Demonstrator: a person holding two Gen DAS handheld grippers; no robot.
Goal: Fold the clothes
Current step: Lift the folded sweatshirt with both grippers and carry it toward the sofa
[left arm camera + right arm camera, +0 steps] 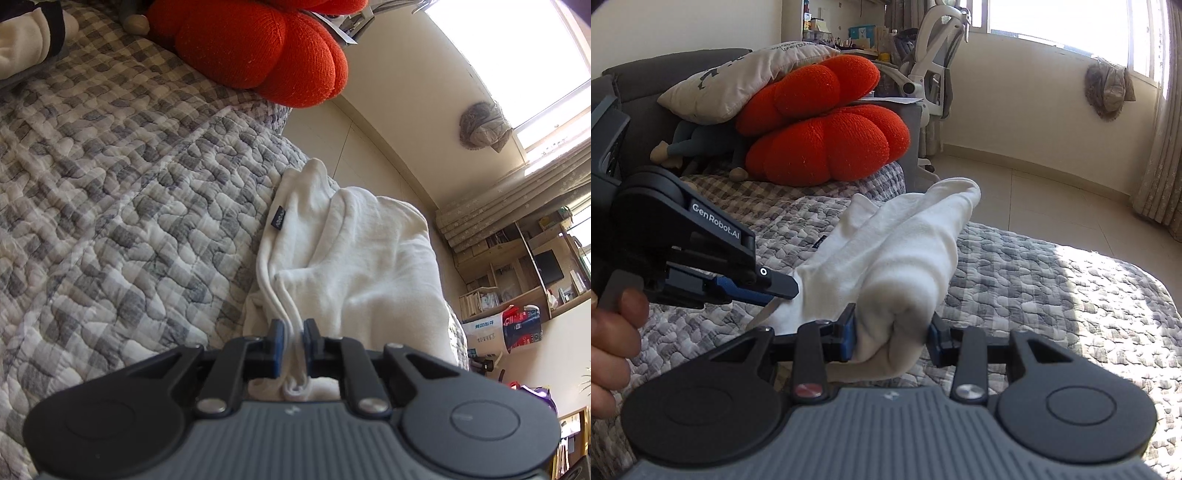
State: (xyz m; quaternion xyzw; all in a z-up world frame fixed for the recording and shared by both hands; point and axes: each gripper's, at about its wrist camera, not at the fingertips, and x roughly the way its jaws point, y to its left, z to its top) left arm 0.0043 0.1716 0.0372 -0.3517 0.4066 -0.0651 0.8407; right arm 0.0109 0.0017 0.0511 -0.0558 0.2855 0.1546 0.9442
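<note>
White cotton garment (905,254): bunched and rolled, raised above the grey-and-white checked quilted bed cover (1052,295), near the edge of the bed. Small dark label (279,220) visible on its hem, on the side facing the bed cover.

Left hand-held gripper (294,345): blue pads nearly together, clamped on a thin double hem of the white garment. Seen from the right wrist view (783,290) at the left end of the garment, held by a person's hand (611,332).

Right hand-held gripper (892,338): jaws partly apart, pressed against both sides of a thick rolled fold of the white garment; fold fills the gap between the pads.

Beyond the garment, at the head of the bed: two orange knitted pumpkin-shaped cushions (827,144), stacked, with a beige printed pillow (738,81) leaning on top. White office chair (938,62) behind the cushions. Patterned curtain (1163,140) to the right of the garment, beside the window.
</note>
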